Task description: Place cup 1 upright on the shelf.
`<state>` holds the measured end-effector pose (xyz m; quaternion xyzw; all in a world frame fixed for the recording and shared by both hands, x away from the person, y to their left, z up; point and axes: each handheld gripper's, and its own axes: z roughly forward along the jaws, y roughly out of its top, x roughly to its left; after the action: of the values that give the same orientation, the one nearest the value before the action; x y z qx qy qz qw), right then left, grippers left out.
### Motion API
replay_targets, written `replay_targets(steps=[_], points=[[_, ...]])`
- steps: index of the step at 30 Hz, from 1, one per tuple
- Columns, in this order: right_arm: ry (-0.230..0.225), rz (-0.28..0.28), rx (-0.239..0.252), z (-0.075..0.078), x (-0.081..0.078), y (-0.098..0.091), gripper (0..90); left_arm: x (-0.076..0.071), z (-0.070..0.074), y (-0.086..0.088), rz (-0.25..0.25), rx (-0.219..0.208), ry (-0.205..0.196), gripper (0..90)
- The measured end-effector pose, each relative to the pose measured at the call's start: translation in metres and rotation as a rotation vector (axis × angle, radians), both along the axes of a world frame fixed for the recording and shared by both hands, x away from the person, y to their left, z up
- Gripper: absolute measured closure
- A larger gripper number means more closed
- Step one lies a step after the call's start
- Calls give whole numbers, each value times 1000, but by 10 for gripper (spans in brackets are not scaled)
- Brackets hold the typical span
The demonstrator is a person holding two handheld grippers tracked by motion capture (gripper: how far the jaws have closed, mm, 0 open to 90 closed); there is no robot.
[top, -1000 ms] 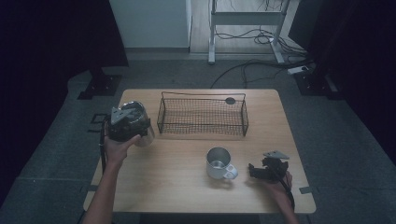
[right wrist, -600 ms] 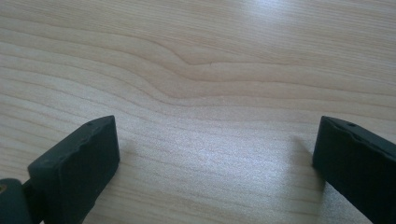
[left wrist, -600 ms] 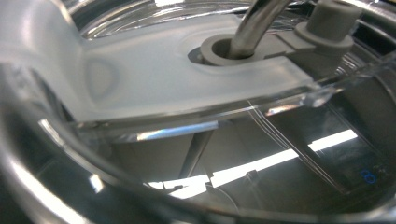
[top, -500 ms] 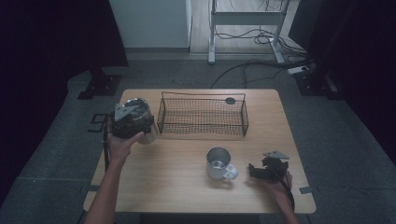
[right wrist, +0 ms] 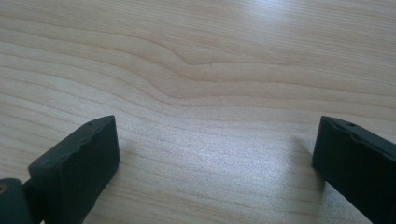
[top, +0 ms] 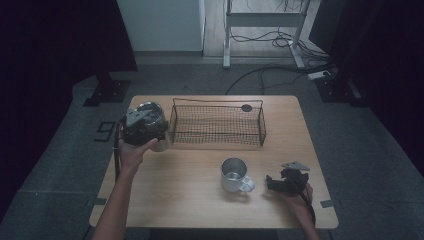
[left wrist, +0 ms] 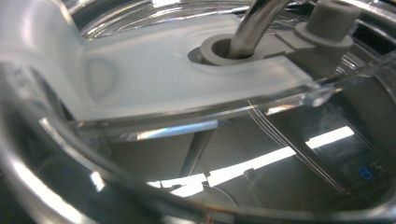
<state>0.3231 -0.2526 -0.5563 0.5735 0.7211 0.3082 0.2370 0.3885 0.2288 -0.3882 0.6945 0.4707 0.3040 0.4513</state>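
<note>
Table [top: 200,200] of pale wood carries a wire basket [top: 217,125] along its far side. At the basket's left end we see the left gripper [top: 145,131] lifting a clear lidded tumbler [top: 150,112], mouth and long axis apparently tipped toward the camera; the lid fills its own view, so its jaw state we cannot tell. A steel mug [top: 234,175] stands upright mid-table, handle toward the right gripper [top: 280,184], jaws wide apart over bare wood.
</note>
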Motion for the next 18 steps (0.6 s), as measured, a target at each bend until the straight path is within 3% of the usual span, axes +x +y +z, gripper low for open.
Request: replay_targets(steps=[12, 18], points=[[-1, 5, -1, 0, 1, -1, 6, 11, 2, -12, -17, 6, 0, 42], [-3, 8, -2, 0, 1, -1, 7, 19, 1, -19, -25, -14, 4, 42]])
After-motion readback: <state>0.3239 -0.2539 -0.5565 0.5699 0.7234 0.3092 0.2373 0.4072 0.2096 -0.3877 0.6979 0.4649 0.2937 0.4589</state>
